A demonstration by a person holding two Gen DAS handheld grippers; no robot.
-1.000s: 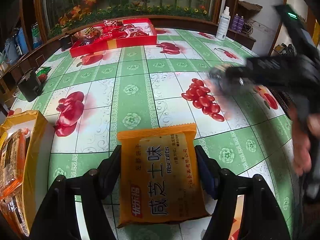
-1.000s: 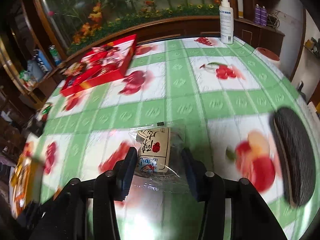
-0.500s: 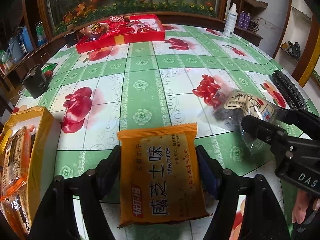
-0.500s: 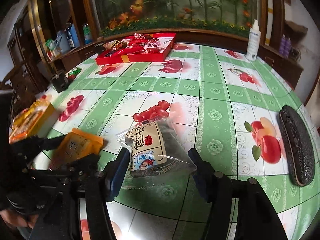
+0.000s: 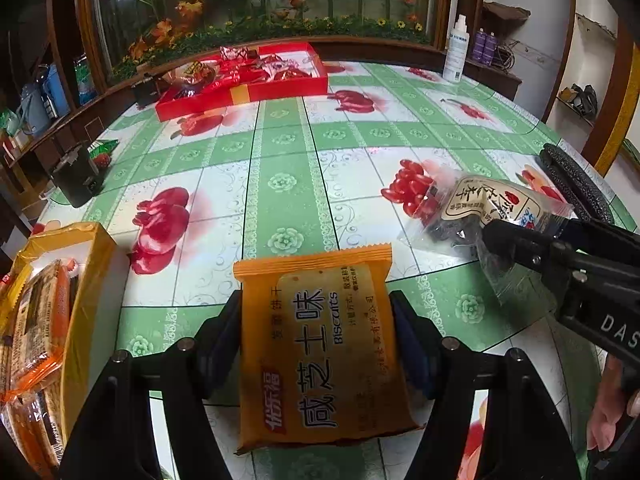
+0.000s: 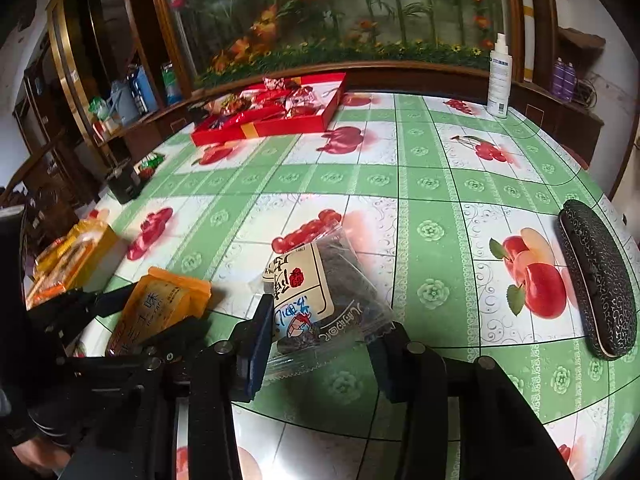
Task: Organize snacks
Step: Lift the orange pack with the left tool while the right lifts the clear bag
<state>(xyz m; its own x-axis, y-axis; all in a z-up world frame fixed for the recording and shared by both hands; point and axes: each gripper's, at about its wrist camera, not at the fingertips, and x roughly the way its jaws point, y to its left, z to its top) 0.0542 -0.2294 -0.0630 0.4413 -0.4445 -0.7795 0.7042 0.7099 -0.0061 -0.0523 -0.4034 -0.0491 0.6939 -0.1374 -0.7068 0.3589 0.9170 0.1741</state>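
An orange biscuit packet (image 5: 320, 344) lies flat on the green-and-white tablecloth between the fingers of my left gripper (image 5: 318, 320). Both pads touch its long edges and the jaws are closing on it. To its right lies a clear bag of dark snack with a cream label (image 6: 316, 280), also visible in the left wrist view as the clear bag (image 5: 480, 204). My right gripper (image 6: 320, 344) straddles the bag's near end, its jaws closing with the pads against the plastic. The right wrist view shows the biscuit packet (image 6: 160, 312) at lower left.
A red gift box (image 5: 240, 92) with wrapped sweets stands at the far side of the table. A yellow box (image 5: 86, 300) holding orange packets sits at the left edge. A black glasses case (image 6: 596, 280) lies at the right, a spray bottle (image 6: 498, 76) behind.
The right gripper swung in from the right with the clear bag and set it down beside the biscuit packet, its jaws widening and then narrowing. The left gripper kept still.
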